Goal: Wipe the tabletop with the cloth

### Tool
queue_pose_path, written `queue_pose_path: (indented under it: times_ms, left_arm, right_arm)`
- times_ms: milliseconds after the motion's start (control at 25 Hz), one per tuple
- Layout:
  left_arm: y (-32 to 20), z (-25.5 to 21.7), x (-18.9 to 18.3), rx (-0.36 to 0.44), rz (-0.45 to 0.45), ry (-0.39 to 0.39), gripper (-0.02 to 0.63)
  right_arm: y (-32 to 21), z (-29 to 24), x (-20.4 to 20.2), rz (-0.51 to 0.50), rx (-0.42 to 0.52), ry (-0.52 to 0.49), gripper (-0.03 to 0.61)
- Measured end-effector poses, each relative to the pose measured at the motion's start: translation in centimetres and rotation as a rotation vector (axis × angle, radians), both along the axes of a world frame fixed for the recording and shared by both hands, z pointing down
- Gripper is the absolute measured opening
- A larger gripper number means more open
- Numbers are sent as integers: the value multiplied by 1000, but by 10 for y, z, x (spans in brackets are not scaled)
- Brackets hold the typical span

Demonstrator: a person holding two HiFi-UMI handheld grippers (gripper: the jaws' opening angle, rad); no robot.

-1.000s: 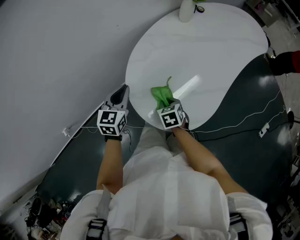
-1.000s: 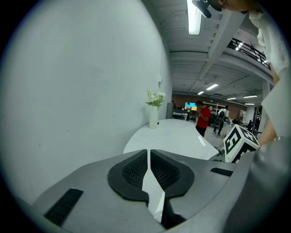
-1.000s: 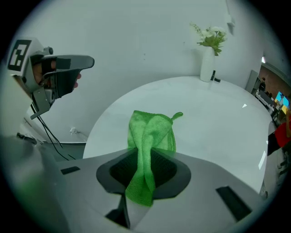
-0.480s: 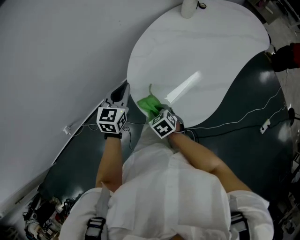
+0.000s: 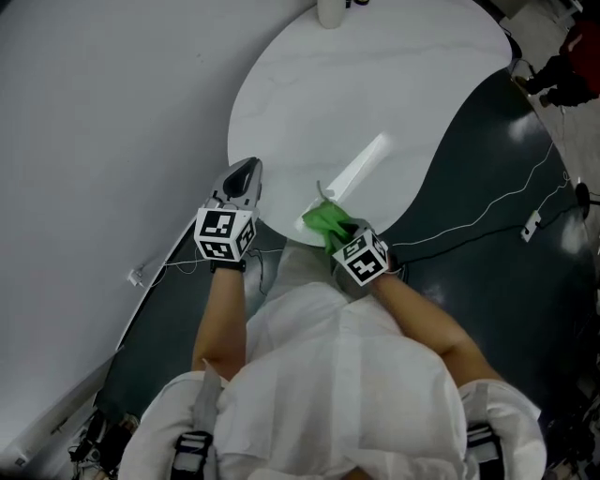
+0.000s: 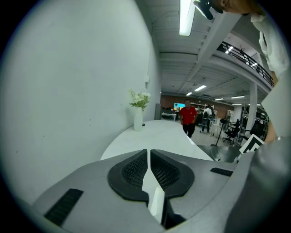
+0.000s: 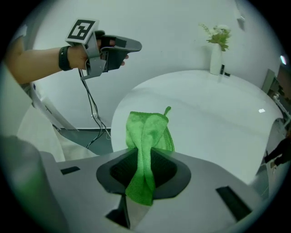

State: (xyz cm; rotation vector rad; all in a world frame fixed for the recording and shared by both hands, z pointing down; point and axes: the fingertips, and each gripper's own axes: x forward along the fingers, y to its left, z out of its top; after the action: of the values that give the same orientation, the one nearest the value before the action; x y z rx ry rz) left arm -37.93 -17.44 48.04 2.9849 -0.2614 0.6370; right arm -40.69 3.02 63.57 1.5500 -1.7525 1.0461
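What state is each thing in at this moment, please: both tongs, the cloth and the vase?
left tongs: shut, empty, held beside the table.
right tongs: shut on the cloth.
cloth: bunched, pinched, at the near edge of the tabletop.
vase: upright, holding flowers.

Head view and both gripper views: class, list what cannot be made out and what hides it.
- Vase: head view, cut off by the top edge.
- Cloth: head view, its gripped end hidden under the cube of the right claw.
- Cloth's underside: right gripper view, covered by the cloth itself; contact with the table unclear.
- Person in red: left gripper view, too small for detail.
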Motion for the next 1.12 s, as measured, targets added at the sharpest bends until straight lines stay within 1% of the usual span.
queue_pose_path:
  times_ms: [120,280,480,600,680,760,840,1000,1080,1120]
  left_arm:
    - [24,-5,15,4,35,6,29]
    - [62,-15,40,10,88,26,29]
    - [106,-30,75,22,154,46,29]
    - [124,-39,98,38,185,65,29]
    - [135,-46,110,39,193,81,29]
    - [145,-53,122,31,194,94,29]
    - [156,-62,134,26,202,104,29]
    - [172,-88,167,18,219,143,29]
    - [174,-100,192,16,227,167,29]
    - [175,-105,206,17,234,178,29]
  right_arm:
    - [29,2,43,108,0,26,72]
    - [66,6,110,241,-17,82,72]
    - [101,8,185,356,-55,162,72]
    - [123,14,221,433,-100,181,72]
    - [135,4,244,479,-81,197,72]
    - [142,-21,264,543,7,201,72]
    - [145,-53,280,614,143,177,72]
    - [147,-123,303,739,454,80,72]
    - [144,-153,318,777,579,54,72]
    - [141,-166,326,784,624,48,72]
